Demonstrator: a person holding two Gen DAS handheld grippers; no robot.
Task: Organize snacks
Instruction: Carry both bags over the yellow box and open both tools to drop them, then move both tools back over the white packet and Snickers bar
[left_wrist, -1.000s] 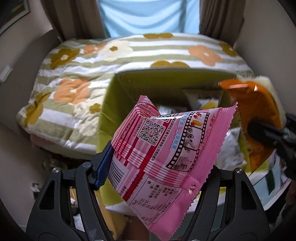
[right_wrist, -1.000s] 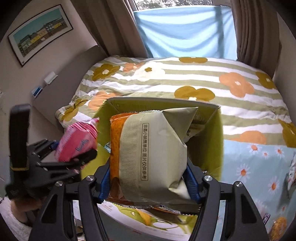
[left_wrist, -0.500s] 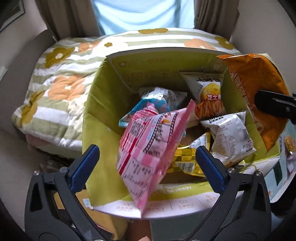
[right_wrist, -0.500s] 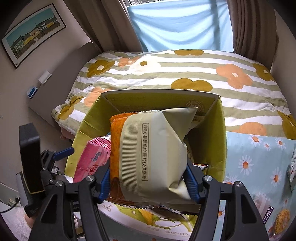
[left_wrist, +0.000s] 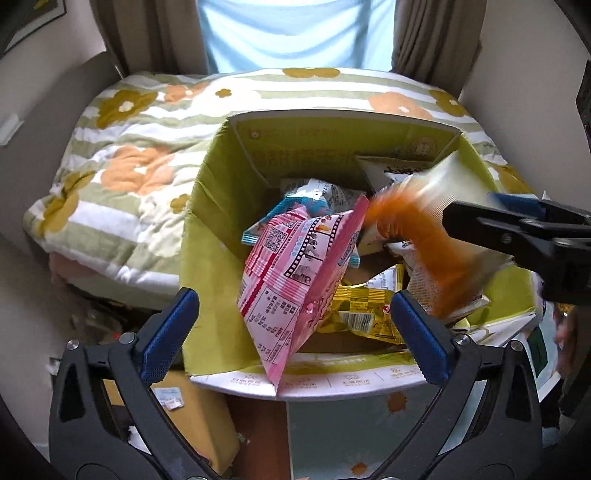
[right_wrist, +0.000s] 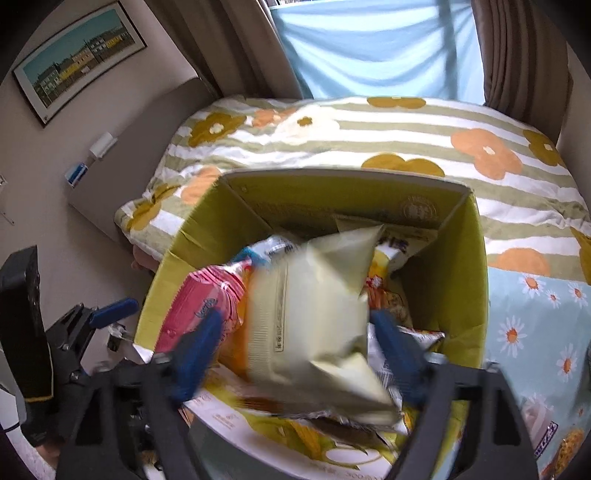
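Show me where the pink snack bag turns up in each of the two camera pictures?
Left wrist view: the pink snack bag stands in the middle, leaning over the near wall of the green cardboard box.
Right wrist view: the pink snack bag is left of centre, in the box's left side, beside a pale green bag.
Shared landmark: the green cardboard box.

Your left wrist camera is looking steeply down from close above the near rim of the green box (left_wrist: 207, 236), facing the flowered bed (left_wrist: 122, 147) and curtains. Your right wrist camera is peering down from the same near side, set further right. Both are sharing the box's inside, the bed and window.
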